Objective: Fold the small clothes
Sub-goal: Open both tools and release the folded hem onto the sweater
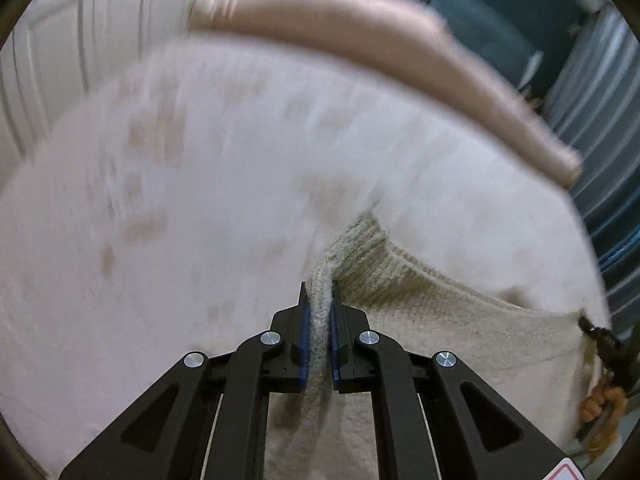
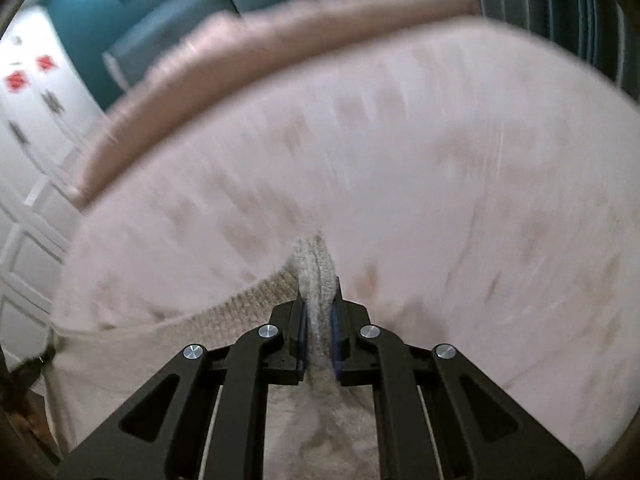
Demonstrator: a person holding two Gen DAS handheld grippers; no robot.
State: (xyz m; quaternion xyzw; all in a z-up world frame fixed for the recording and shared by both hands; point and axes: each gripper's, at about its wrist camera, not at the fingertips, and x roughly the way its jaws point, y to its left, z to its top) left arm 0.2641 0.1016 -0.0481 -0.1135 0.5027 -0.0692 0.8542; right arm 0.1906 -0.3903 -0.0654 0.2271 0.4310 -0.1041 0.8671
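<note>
A cream knitted garment (image 1: 420, 304) with a ribbed hem lies stretched over a pale pink blanket (image 1: 200, 200). My left gripper (image 1: 319, 300) is shut on one corner of the ribbed hem, the knit bunched between its blue pads. In the right wrist view the same garment (image 2: 240, 304) runs off to the left, and my right gripper (image 2: 319, 300) is shut on the opposite corner of that hem. At the far right of the left wrist view the other gripper (image 1: 600, 336) shows as a dark shape at the garment's edge. Both views are blurred by motion.
A dusty pink bolster (image 1: 380, 52) runs along the blanket's far edge. Beyond it are a teal sofa (image 2: 168, 20) and white panelled doors (image 2: 32, 168) on the left. Striped blue fabric (image 1: 600, 120) hangs at the right of the left wrist view.
</note>
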